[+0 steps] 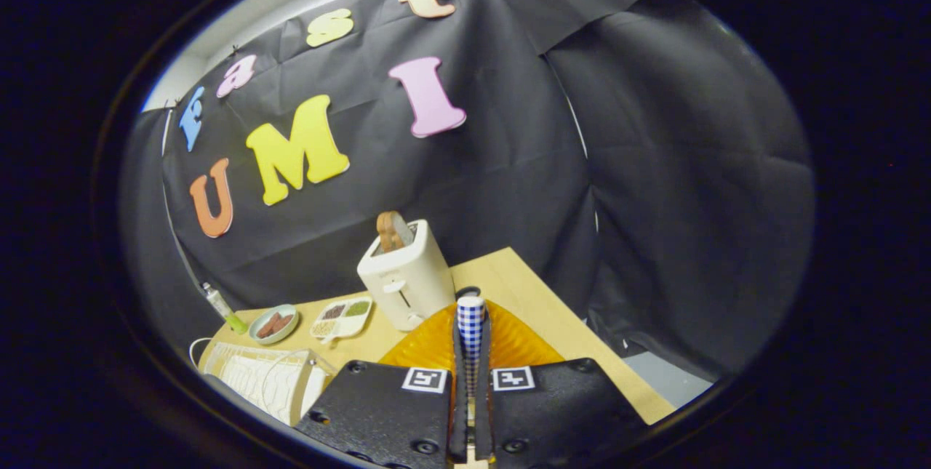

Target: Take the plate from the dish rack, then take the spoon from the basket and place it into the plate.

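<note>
Gripper (471, 353) clamped on checked spoon (470, 320) handle, over orange plate (429, 344); toaster (407, 276) beyond, toward the table's (567, 323) far edge.

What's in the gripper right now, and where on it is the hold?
The gripper is shut on the spoon, both fingers pressing its blue-checked handle, whose end sticks up above the orange plate. The bowl end is hidden.
</note>
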A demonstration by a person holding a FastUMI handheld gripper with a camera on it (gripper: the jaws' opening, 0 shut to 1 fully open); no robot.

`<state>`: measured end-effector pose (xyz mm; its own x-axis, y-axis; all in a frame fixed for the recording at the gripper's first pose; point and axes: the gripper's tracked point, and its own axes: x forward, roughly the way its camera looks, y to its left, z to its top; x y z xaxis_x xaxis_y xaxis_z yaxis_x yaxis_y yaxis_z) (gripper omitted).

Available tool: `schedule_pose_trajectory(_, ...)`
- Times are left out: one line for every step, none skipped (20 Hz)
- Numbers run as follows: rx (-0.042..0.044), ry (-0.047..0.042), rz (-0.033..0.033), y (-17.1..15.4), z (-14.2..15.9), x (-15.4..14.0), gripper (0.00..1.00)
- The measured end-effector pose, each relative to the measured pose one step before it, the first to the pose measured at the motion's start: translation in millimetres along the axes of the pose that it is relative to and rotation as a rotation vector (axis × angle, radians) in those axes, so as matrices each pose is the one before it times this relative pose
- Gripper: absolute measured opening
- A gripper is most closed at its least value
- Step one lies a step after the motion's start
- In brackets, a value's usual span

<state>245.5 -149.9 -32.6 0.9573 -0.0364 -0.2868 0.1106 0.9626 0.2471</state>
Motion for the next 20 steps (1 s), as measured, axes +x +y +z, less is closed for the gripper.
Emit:
schedule_pose_trajectory(-0.01301, -0.04268, -0.00540, 3.32, 11.33, -7.42, 0.09)
schedule_pose_trajectory(-0.01424, -0.04072, -0.00230, 3.77, 11.52, -9.41, 0.08)
schedule_pose_trajectory(-0.01574, -0.03858, 0.00045, 4.86, 10.31, -8.59, 0.08)
schedule_pose_trajectory(-0.01316, -0.03848, 0.00382, 8.67, 10.65, -9.10, 0.08)
schedule_pose_trajectory(-0.01050, -0.03372, 0.00489, 7.31, 10.36, -10.35, 0.08)
schedule_pose_trajectory(-0.00172, -0.02461, 0.01156, 9.40, 8.77, -11.96, 0.08)
schedule_pose_trajectory(0.00688, -0.01790, 0.02010, 12.62, 6.95, -13.01, 0.08)
schedule_pose_trajectory(0.00863, -0.00618, 0.01656, 13.39, 2.98, -13.92, 0.08)
schedule_pose_trajectory(0.01390, -0.00770, 0.01453, 10.96, -0.19, -12.58, 0.08)
schedule_pose_trajectory(0.01067, -0.00402, 0.01788, 12.35, -1.78, -13.62, 0.08)
schedule_pose_trajectory(0.00798, 0.00075, 0.01557, 13.74, -7.21, -10.03, 0.08)
schedule_pose_trajectory(0.00597, 0.00177, 0.01418, 12.10, -7.42, -11.26, 0.08)
schedule_pose_trajectory(0.01021, 0.00756, 0.01448, 12.24, -6.91, -11.60, 0.08)
schedule_pose_trajectory(0.01811, 0.00874, 0.01594, 12.37, -8.94, -12.10, 0.08)
schedule_pose_trajectory(0.01453, 0.01269, 0.01788, 12.35, -10.07, -11.45, 0.08)
schedule_pose_trajectory(0.01123, 0.01161, 0.01616, 11.97, -10.56, -9.56, 0.08)
schedule_pose_trajectory(0.00427, 0.01279, 0.01708, 10.52, -10.09, -7.07, 0.08)
schedule_pose_trajectory(-0.00085, 0.01154, 0.00928, 8.69, -10.58, -4.64, 0.08)
schedule_pose_trajectory(-0.00121, 0.01324, 0.00365, 6.19, -10.98, -3.06, 0.08)
schedule_pose_trajectory(0.00375, 0.01308, 0.00603, 7.67, -11.46, -2.49, 0.08)
